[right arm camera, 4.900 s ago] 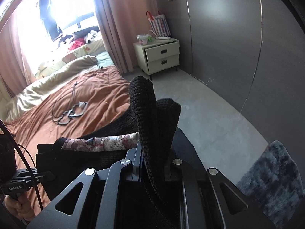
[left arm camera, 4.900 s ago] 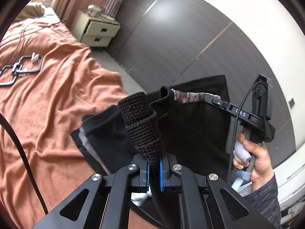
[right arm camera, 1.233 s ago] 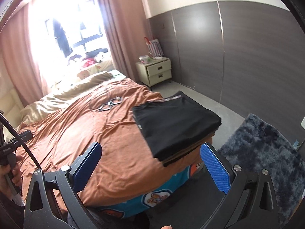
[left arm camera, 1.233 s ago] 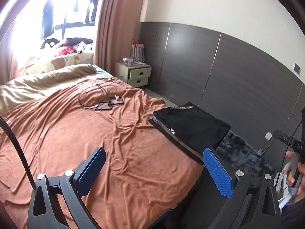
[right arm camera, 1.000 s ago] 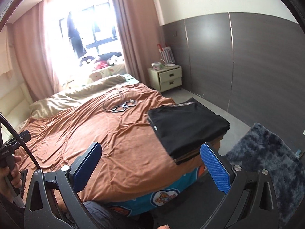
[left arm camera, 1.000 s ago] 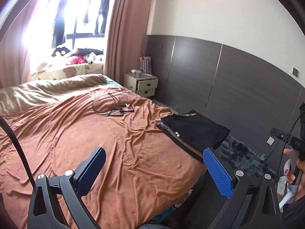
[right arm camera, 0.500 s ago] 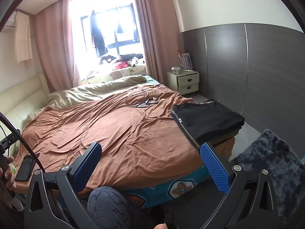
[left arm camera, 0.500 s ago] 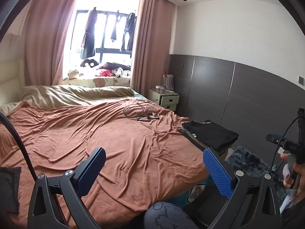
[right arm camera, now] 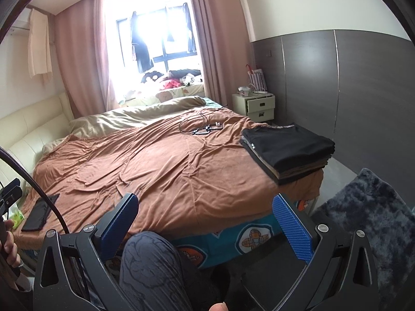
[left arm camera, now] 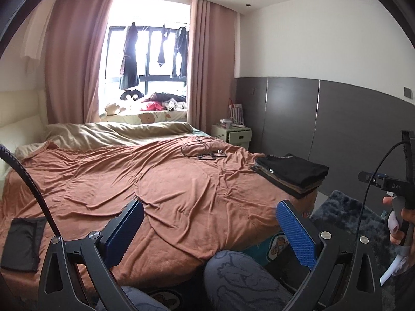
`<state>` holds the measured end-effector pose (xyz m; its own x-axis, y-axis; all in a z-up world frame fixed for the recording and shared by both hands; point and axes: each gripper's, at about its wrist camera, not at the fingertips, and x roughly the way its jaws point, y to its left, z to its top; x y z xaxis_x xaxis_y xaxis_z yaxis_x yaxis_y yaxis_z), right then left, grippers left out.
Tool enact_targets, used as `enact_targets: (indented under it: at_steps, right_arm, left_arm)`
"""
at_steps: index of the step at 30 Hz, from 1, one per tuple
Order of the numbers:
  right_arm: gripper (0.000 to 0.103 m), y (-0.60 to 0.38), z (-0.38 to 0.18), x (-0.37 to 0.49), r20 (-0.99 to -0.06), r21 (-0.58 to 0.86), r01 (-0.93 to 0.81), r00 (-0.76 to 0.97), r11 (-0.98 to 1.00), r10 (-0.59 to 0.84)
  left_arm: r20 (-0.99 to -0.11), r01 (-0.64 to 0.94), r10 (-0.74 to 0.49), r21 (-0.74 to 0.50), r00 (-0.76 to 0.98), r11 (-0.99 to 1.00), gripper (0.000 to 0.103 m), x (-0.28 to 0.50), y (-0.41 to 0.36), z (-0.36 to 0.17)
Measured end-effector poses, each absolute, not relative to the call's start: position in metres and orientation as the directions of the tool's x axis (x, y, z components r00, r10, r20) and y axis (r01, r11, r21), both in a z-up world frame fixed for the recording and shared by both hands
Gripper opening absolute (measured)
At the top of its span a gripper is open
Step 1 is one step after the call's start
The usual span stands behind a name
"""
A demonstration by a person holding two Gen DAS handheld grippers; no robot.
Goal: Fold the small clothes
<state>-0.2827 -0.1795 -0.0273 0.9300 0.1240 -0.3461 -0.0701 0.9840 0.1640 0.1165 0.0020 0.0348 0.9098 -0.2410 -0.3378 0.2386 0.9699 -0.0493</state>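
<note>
A stack of folded clothes (left arm camera: 290, 175) (right arm camera: 288, 147), black on top, lies at the right corner of the bed with the rust-brown cover (left arm camera: 166, 184) (right arm camera: 166, 165). My left gripper (left arm camera: 210, 233) is open and empty, well back from the bed, above a person's knee (left arm camera: 238, 272). Just as far back, my right gripper (right arm camera: 205, 226) is open too, nothing between its blue pads (right arm camera: 291, 229). At the right edge of the left wrist view a hand (left arm camera: 399, 223) holds the right gripper's handle.
A black phone (right arm camera: 40, 213) (left arm camera: 22, 243) lies at the bed's near left corner. Cables and glasses (right arm camera: 205, 128) rest on the far part of the bed. A pale nightstand (right arm camera: 258, 106) stands by the grey wall panels. A dark shaggy rug (right arm camera: 368, 215) covers the floor at right.
Earlier both grippers held the black knit garment; it now lies on the stack. Both grippers have opened and pulled far back from the bed, tilting up.
</note>
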Motion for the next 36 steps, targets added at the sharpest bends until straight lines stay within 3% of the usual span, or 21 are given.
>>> enact_targets:
  at_steps: [19,36]
  right_arm:
    - [0.103,-0.13,-0.073,-0.324,-0.311,0.079,-0.058,0.947,0.995,0.08]
    - [0.103,-0.131,-0.086,-0.327,-0.281,0.107,-0.082,0.953,0.991,0.109]
  left_arm:
    - [-0.32,0.192,-0.204,-0.068,0.925,0.979,0.103,0.069,-0.012,-0.004]
    - [-0.323,0.096,-0.112,-0.066,0.94,0.993,0.103,0.062,0.008,-0.008]
